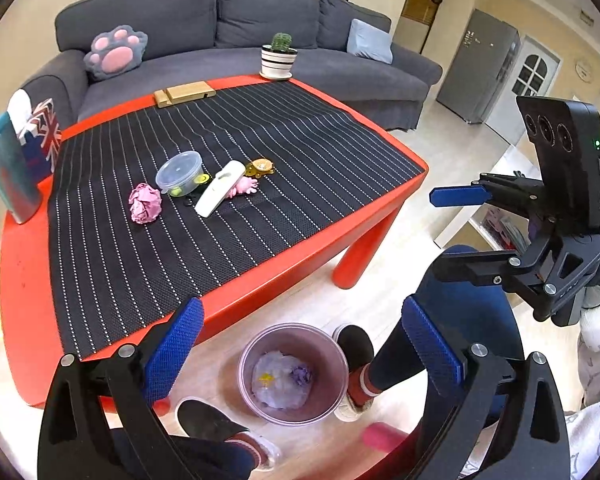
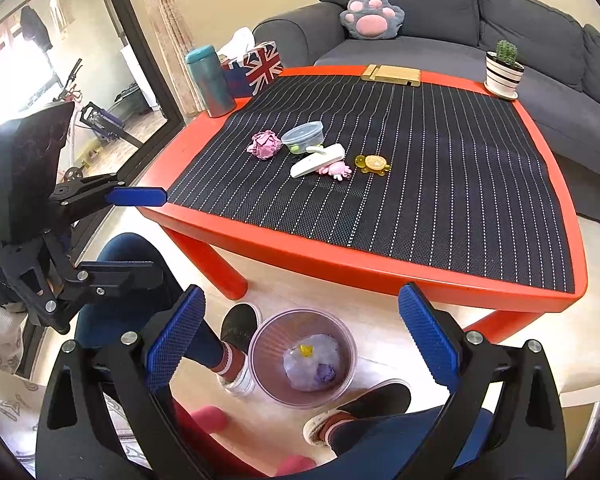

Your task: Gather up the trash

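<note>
A clear pinkish trash bin [image 1: 332,396] [image 2: 342,384] stands on the floor by the red table [image 1: 300,248] [image 2: 340,256]. It holds crumpled pale trash with yellow and purple bits. My left gripper [image 1: 304,344] [image 2: 140,236] hovers over the bin, open and empty. My right gripper [image 2: 302,340] [image 1: 456,232] hangs beside it, also open and empty. On the striped mat lie a crumpled pink paper ball [image 1: 144,202] [image 2: 265,145], a clear lidded tub [image 1: 180,172] [image 2: 303,136], a white plastic piece [image 1: 220,194] [image 2: 318,160], a pink toy [image 1: 244,186] [image 2: 336,170] and a yellow turtle toy [image 1: 260,168] [image 2: 373,163].
A person's slippered feet [image 1: 356,344] [image 2: 240,328] flank the bin. On the table's edges stand a potted cactus [image 1: 278,56] [image 2: 504,70], a wooden stand [image 1: 184,94] [image 2: 392,74], a teal tumbler [image 1: 8,172] [image 2: 210,80] and a flag-print tissue box [image 1: 40,140] [image 2: 256,66]. A grey sofa [image 1: 260,20] sits behind.
</note>
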`<state>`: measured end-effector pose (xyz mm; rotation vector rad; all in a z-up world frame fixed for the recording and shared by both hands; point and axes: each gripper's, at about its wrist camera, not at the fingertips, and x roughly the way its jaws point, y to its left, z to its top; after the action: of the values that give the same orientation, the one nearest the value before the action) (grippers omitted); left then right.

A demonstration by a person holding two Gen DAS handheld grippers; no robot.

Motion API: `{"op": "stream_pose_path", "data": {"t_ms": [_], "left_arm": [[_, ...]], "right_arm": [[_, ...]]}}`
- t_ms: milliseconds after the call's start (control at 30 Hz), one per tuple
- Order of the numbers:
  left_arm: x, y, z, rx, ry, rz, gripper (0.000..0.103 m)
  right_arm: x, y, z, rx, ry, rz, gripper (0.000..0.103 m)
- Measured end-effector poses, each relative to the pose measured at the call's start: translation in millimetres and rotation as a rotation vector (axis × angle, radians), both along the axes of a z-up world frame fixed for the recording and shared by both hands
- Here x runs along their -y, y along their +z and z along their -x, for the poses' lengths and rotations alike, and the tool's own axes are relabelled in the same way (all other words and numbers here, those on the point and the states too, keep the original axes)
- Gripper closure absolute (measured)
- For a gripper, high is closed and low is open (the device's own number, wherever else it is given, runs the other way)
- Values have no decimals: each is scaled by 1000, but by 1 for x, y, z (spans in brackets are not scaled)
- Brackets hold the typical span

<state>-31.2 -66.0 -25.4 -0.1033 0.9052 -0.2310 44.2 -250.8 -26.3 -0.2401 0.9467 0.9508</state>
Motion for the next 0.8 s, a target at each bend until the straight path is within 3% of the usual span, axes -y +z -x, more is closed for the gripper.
{"op": "stream_pose_path", "data": {"t_ms": [800], "left_arm": [[-31,10,-7,21,84,-4,8]], "right_arm": [[-27,15,-15,19,34,-13,7]]}}
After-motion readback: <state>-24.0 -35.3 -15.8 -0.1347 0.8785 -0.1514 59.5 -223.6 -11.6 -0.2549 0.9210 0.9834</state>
